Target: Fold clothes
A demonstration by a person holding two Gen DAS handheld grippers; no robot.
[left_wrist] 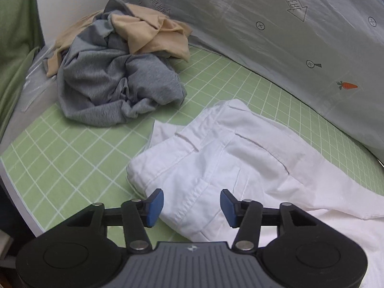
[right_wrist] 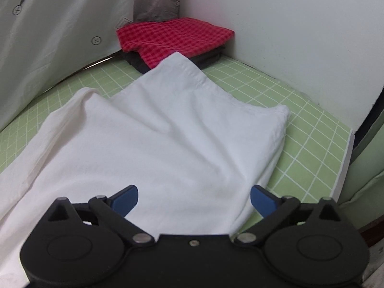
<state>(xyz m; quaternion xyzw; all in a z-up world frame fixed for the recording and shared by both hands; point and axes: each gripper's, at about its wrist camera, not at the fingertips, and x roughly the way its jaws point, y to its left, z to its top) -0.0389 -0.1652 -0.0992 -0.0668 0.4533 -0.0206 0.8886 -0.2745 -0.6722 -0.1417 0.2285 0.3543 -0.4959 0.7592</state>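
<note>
White trousers laid out, both grippers empty

My left gripper (left_wrist: 192,206) gapes over the waistband of the white trousers (left_wrist: 230,148), my right gripper (right_wrist: 194,201) over the legs near the mat (right_wrist: 312,139) front edge (nothing held); I'd pinch both layers squarely before folding.

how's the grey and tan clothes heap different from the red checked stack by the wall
The crumpled grey and tan clothes heap is loose and bunched, with no clear edges; the folded red checked cloth stack lies flat and squared.
The heap is plain grey and tan fabric; the stack's top piece is patterned in red check, over dark folded pieces.
Both rest on the green grid-lined mat, and neither is held by a tool.
</note>
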